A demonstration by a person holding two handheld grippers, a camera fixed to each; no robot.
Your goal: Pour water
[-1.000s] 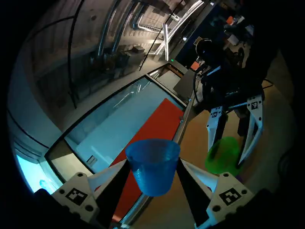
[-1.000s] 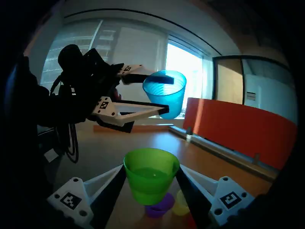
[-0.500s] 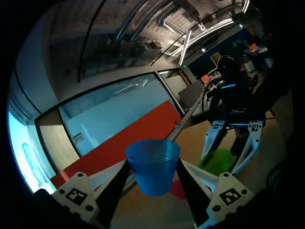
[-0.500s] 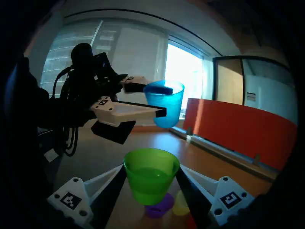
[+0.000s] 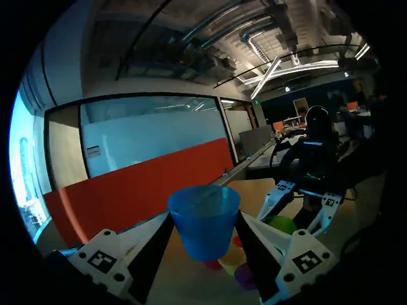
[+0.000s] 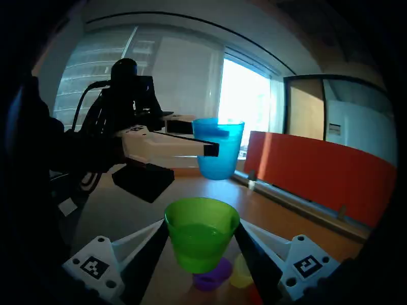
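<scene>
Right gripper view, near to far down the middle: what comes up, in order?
Green plastic cup clamped in the right tongs → blue translucent plastic cup held upright in the left tongs → bright window.

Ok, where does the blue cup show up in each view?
Left gripper view: blue cup low centre, gripped in the left tool.
Right gripper view: blue cup just above centre, higher than the green cup.
Shared landmark: the orange partition.
</scene>
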